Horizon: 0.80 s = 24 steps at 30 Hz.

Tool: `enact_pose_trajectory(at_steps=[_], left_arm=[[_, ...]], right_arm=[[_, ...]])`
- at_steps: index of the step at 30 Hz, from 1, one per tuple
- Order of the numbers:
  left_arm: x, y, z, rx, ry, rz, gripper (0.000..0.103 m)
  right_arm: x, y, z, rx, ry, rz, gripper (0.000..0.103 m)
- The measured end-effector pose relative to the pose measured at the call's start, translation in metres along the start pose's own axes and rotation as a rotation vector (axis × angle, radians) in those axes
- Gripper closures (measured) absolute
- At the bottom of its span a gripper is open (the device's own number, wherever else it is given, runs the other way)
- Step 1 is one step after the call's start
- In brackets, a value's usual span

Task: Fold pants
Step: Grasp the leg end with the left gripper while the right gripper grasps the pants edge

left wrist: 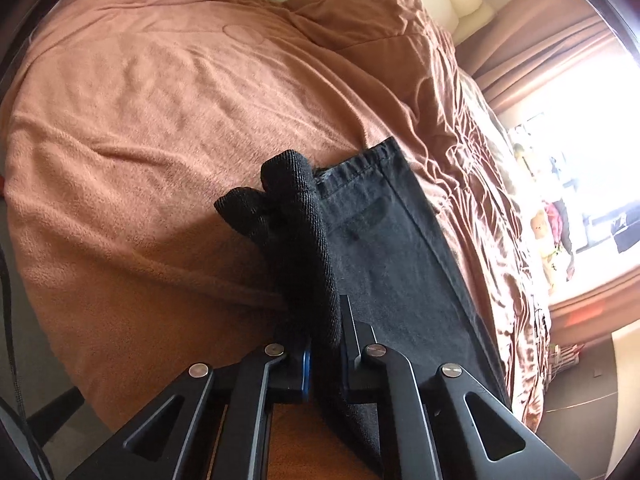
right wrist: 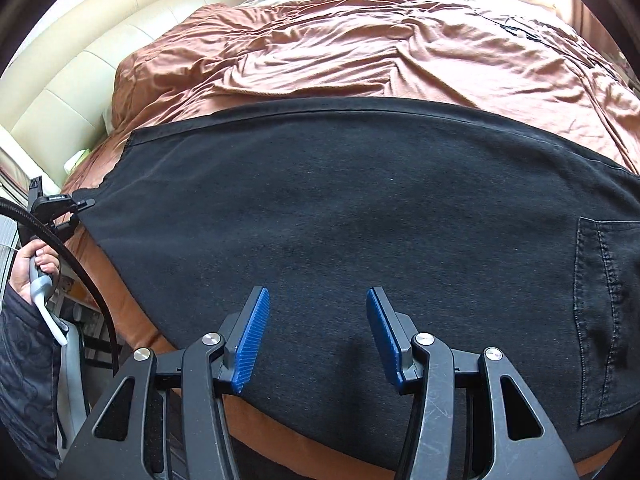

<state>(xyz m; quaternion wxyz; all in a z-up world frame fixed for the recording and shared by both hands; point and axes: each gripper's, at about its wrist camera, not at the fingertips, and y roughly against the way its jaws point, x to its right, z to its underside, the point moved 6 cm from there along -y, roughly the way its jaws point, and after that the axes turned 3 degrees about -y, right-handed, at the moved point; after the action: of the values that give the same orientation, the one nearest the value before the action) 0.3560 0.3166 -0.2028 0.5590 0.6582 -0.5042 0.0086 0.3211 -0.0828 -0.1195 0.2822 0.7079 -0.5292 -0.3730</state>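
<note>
Black pants (right wrist: 360, 208) lie spread flat across the brown blanket (right wrist: 360, 52) on a bed, back pocket (right wrist: 608, 320) at the right edge of the right wrist view. My right gripper (right wrist: 318, 320) hovers just above the near edge of the pants, blue pads (right wrist: 252, 340) apart with nothing between them. In the left wrist view my left gripper (left wrist: 324, 320) is shut on a bunched fold of the pants (left wrist: 392, 248) at the leg end, and the cloth sticks up past the fingertips. The same left gripper (right wrist: 82, 212) shows at the far left of the right wrist view, pinching the pants' corner.
A person's hand (right wrist: 36, 264) holds the left gripper's handle, with a black cable (right wrist: 80, 272) looping beside it. A cream padded headboard (right wrist: 80, 52) stands behind the bed. Brown curtains (left wrist: 540, 52) and a bright window (left wrist: 592, 128) are beyond the bed's far side. Floor (left wrist: 36, 360) lies below the blanket edge.
</note>
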Motion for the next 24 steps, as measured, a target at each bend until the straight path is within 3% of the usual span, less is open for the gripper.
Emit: enact_pose_trajectory(at_steps=[6,9,20,24], left_arm=[[0.009,0.007,-0.009,0.019,-0.014,0.04,0.093],[0.01,0.006,-0.011,0.016,-0.009,0.05,0.093],[0.006,0.005,-0.01,0.009,0.007,0.059,0.093],[0.0,0.001,-0.006,-0.008,0.032,0.057,0.092]], right_arm=[[-0.022,-0.023,-0.005,-0.015,0.002,-0.016,0.083],[-0.035,-0.036,-0.003,-0.036,0.01,-0.038,0.09],[-0.058,-0.055,0.016,-0.129,0.017,-0.107,0.093],[-0.052,-0.057,0.003,-0.115,0.033,-0.067,0.098]])
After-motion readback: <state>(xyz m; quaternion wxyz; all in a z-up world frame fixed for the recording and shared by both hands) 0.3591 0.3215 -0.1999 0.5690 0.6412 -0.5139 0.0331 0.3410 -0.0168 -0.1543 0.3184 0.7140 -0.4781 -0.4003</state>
